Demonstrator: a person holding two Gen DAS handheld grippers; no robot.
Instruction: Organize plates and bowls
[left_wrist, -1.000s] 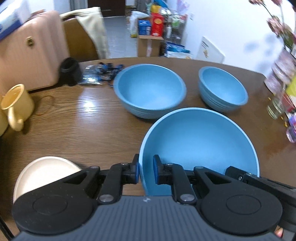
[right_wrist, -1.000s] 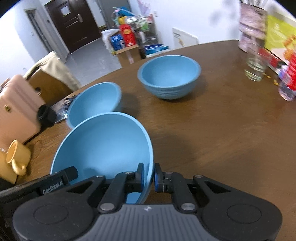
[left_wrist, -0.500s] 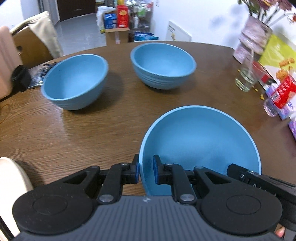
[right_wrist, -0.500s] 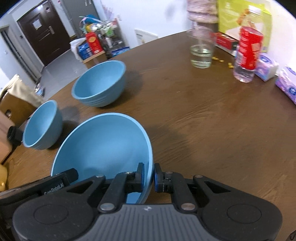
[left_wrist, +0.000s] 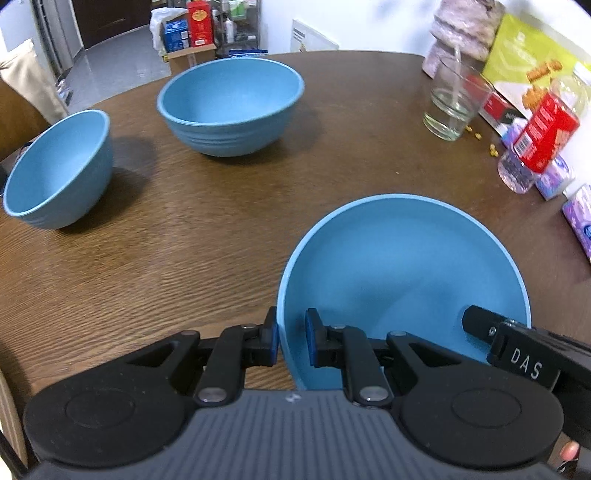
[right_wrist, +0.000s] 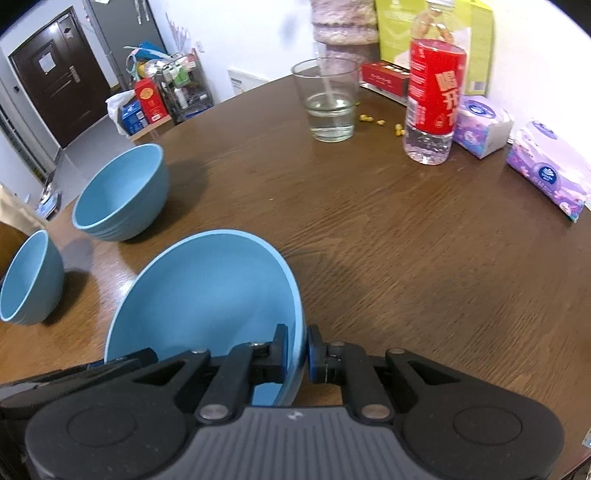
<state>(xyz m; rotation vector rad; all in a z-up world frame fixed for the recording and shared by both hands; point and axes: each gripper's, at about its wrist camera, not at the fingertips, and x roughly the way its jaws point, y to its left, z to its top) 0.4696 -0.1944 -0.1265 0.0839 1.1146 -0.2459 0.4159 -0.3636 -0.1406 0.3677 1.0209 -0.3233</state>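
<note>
A: Where is the large blue bowl (left_wrist: 402, 273) held?

B: Above the desk (left_wrist: 184, 229), clamped at opposite rims by the left claw (left_wrist: 291, 341) and the right claw (right_wrist: 296, 350).

A: What could be spoiled?

B: If one rim slips, the bowl may be tipped. The glass (right_wrist: 328, 99) and bottle (right_wrist: 432, 99) may be struck if it is carried that way.

I've carried the big blue bowl (left_wrist: 402, 266) across the tabletop (left_wrist: 184, 236) toward the side with the glass (right_wrist: 328, 103) and red-labelled bottle (right_wrist: 434, 92). The cream plate, mug and pink suitcase have dropped out of the left view. The two other blue bowls (left_wrist: 229, 107) (left_wrist: 55, 170) now sit off to the left, farther behind.
</note>
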